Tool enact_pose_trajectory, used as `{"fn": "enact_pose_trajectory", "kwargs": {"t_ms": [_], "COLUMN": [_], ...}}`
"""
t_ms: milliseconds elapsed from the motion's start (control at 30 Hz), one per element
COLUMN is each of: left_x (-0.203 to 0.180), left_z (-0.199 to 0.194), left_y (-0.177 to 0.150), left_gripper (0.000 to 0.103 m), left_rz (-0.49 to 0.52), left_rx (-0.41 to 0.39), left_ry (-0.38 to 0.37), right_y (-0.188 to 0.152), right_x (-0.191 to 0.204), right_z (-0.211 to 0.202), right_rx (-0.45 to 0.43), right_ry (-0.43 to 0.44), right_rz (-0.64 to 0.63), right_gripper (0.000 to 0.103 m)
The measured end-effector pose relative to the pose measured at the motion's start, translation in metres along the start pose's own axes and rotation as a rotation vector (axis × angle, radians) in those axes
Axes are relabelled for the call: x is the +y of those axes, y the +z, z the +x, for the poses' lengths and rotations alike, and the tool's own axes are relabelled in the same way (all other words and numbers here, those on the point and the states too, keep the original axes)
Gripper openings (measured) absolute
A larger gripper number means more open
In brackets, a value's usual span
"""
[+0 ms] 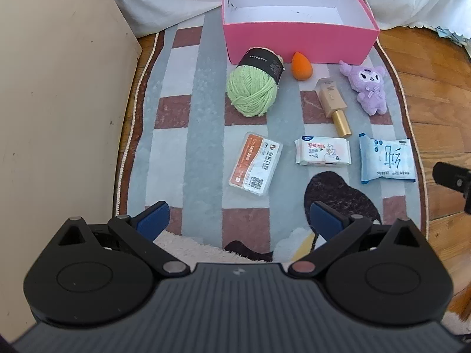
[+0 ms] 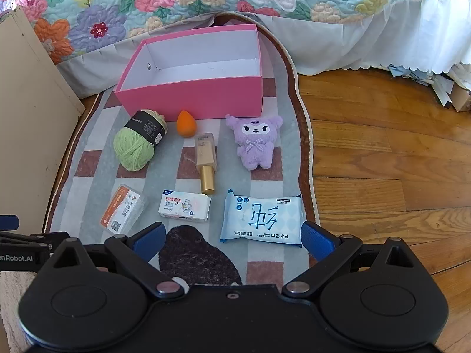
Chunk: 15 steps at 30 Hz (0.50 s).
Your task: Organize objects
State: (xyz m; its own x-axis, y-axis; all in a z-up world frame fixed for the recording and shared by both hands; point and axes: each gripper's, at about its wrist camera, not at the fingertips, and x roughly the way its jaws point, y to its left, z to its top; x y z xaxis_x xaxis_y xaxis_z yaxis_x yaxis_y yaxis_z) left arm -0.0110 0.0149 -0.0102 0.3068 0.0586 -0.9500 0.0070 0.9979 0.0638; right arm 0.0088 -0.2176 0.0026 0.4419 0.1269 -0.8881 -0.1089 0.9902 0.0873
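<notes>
An open pink box [image 1: 297, 39] [image 2: 191, 97] with a white, empty inside stands at the far end of a checked rug [image 1: 188, 117] [image 2: 88, 158]. In front of it lie a green yarn ball [image 1: 253, 88] [image 2: 135, 147], an orange sponge [image 1: 301, 66] [image 2: 186, 123], a gold-capped bottle [image 1: 332, 103] [image 2: 206, 161], a purple plush [image 1: 368, 85] [image 2: 256, 141], a clear floss box [image 1: 256, 164] [image 2: 123, 209], a small tissue pack [image 1: 322, 151] [image 2: 185, 207] and a blue wipes pack [image 1: 387, 158] [image 2: 262, 217]. My left gripper [image 1: 238, 220] is open and empty, near the floss box. My right gripper [image 2: 232, 238] is open and empty, by the wipes pack.
A cream cabinet panel [image 1: 59, 103] [image 2: 26, 147] stands along the left of the rug. A floral bedspread with a white skirt [image 2: 235, 3] hangs behind the box. Wood floor [image 2: 382, 161] lies to the right. The right gripper's edge [image 1: 453, 179] shows in the left wrist view.
</notes>
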Motion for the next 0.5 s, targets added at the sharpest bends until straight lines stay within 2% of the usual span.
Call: {"fn": "enact_pose_trajectory", "kwargs": {"t_ms": [300,500], "left_x": [0.0080,0.0078], "left_z": [0.0034,0.0017], "left_y": [-0.0024,-0.0030], "left_gripper": [0.103,0.103], "left_rz": [-0.014,-0.026], "left_rx": [0.010,0.015], "left_ry": [0.040,0.025], "right_y": [-0.0031,-0.0039], "right_x": [0.0006,0.0005], "right_z": [0.0068,0.0073], "right_rx": [0.021,0.031], "right_ry": [0.012,0.012], "right_rz": [0.001,-0.003], "right_gripper": [0.100,0.100]}}
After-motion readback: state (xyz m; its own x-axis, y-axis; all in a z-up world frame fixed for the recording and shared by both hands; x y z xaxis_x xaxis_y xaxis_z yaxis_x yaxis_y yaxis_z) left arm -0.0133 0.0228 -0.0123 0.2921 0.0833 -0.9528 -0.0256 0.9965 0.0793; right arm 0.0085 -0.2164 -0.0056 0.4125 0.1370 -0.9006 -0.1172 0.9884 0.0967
